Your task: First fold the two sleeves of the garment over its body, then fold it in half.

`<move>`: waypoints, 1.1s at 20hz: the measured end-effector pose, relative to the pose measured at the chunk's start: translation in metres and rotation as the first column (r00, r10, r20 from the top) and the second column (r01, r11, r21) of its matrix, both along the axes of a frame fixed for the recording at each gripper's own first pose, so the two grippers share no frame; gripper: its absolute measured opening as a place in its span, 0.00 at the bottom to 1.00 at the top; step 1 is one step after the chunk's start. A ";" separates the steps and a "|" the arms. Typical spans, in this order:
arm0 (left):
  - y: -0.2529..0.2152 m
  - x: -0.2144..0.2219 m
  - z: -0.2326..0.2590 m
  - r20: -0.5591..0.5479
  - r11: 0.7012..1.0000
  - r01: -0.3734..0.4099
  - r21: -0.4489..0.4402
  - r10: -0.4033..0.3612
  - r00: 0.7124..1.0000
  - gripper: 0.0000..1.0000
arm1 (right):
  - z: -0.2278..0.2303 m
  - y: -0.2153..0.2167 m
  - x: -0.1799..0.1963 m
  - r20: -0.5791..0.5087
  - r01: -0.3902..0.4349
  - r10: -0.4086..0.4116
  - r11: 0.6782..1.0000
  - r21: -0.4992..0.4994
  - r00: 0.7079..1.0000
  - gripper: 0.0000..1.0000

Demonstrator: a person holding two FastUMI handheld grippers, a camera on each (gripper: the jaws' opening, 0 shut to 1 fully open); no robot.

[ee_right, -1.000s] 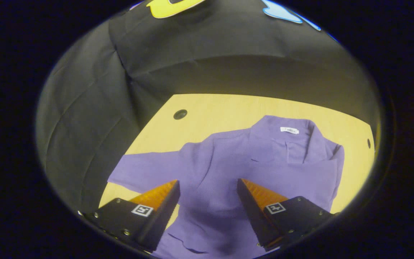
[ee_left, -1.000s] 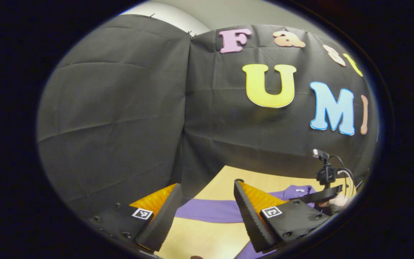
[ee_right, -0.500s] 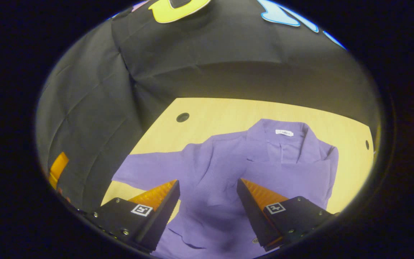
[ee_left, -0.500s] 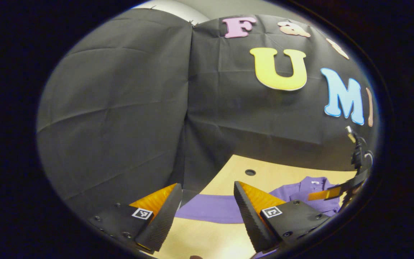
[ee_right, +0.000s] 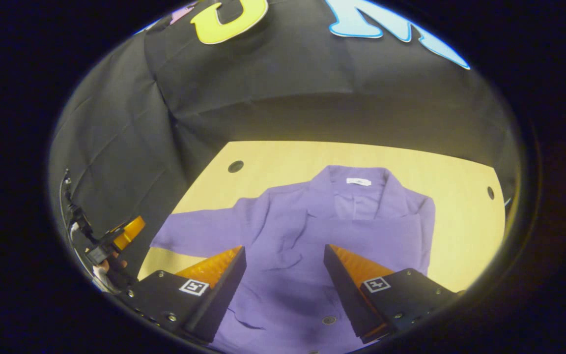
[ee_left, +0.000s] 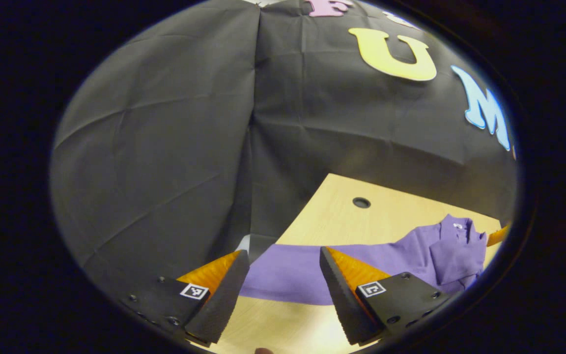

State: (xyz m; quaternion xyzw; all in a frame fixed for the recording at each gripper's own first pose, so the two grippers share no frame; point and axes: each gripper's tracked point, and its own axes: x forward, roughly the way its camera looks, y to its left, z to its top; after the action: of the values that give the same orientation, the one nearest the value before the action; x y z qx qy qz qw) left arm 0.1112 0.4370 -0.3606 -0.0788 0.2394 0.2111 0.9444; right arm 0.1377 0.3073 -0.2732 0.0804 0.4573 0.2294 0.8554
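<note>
Garment (ee_right: 312, 231) with unreadable white neck label (ee_right: 358, 182) on table (ee_right: 460, 196); both jaws wide, empty.

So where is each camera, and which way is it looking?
Left gripper view: rides on the left gripper, low at the table's edge, looking along the outstretched sleeve toward the collar; its own jaws stand open.
Right gripper view: rides on the right gripper, above the shirt, looking down at its front; its jaws stand open, and a hand shows at left.
Both share the shirt, sleeve and table.
</note>
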 end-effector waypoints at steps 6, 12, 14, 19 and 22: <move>0.004 0.011 -0.063 -0.119 0.999 -0.006 -0.053 0.000 0.993 0.95 | -0.011 -0.040 -0.005 -0.016 0.055 -0.056 0.997 -0.046 0.998 0.98; 0.004 -0.009 -0.107 -0.274 0.992 -0.082 -0.093 0.053 0.960 0.97 | -0.021 -0.060 -0.010 -0.037 0.092 -0.094 0.994 -0.056 0.995 0.98; 0.002 -0.011 -0.110 -0.279 0.994 -0.070 -0.089 0.043 0.959 0.96 | -0.025 -0.061 -0.011 -0.052 0.102 -0.104 0.994 -0.049 0.993 0.98; -0.002 -0.010 -0.108 -0.286 0.995 -0.040 -0.086 0.013 0.958 0.97 | -0.031 -0.060 -0.012 -0.064 0.109 -0.112 0.993 -0.044 0.992 0.98; -0.002 -0.005 -0.109 -0.301 0.996 -0.006 -0.088 -0.020 0.954 0.81 | -0.036 -0.059 -0.016 -0.075 0.107 -0.110 0.994 -0.037 0.991 0.98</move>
State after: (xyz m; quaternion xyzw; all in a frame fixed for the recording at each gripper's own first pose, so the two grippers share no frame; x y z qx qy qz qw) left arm 0.1060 0.4354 -0.4694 -0.0861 0.3899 0.2066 0.8932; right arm 0.1212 0.2484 -0.3090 0.0997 0.4885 0.1717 0.8497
